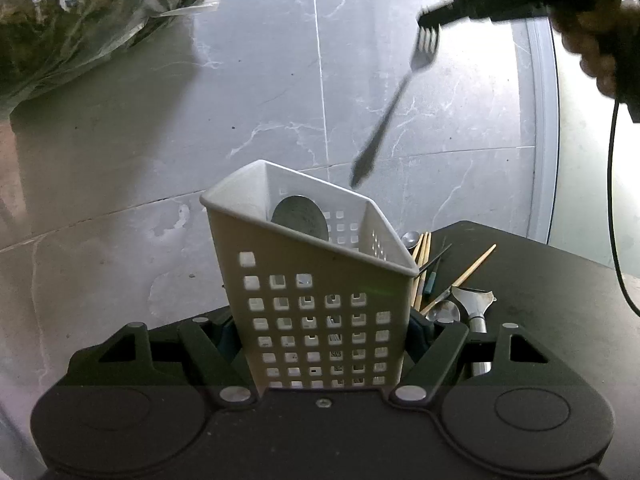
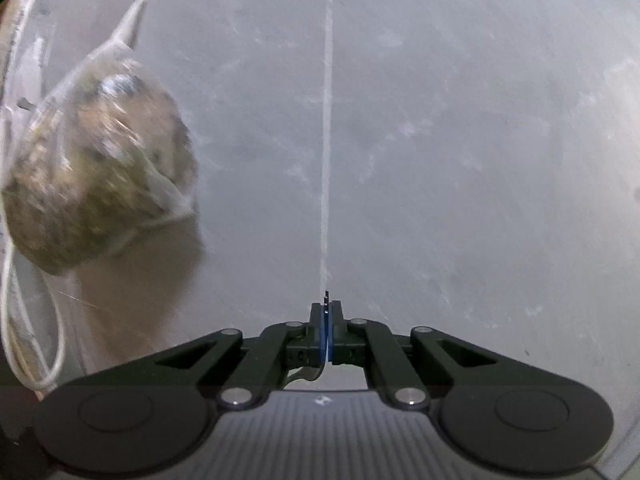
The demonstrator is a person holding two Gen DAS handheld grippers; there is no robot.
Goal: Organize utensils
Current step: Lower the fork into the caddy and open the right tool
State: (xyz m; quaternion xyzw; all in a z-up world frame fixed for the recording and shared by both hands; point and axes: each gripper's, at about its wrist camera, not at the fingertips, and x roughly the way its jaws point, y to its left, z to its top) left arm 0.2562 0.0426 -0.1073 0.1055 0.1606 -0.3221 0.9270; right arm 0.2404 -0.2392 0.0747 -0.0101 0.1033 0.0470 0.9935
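Fork [image 1: 394, 102]: one, metal, blurred, hanging tines-up above the white perforated caddy [image 1: 316, 300], its tines pinched in the right gripper [image 2: 327, 332], whose jaws are nearly closed. The left gripper [image 1: 324, 344] clamps the one caddy, tilted, at the black table's [image 1: 560, 292] edge. Behind it lie two spoons [image 1: 444, 312], wooden chopsticks [image 1: 422, 264] and a metal tool [image 1: 476, 308], partly hidden. One bag [image 2: 96, 168] hangs blurred.
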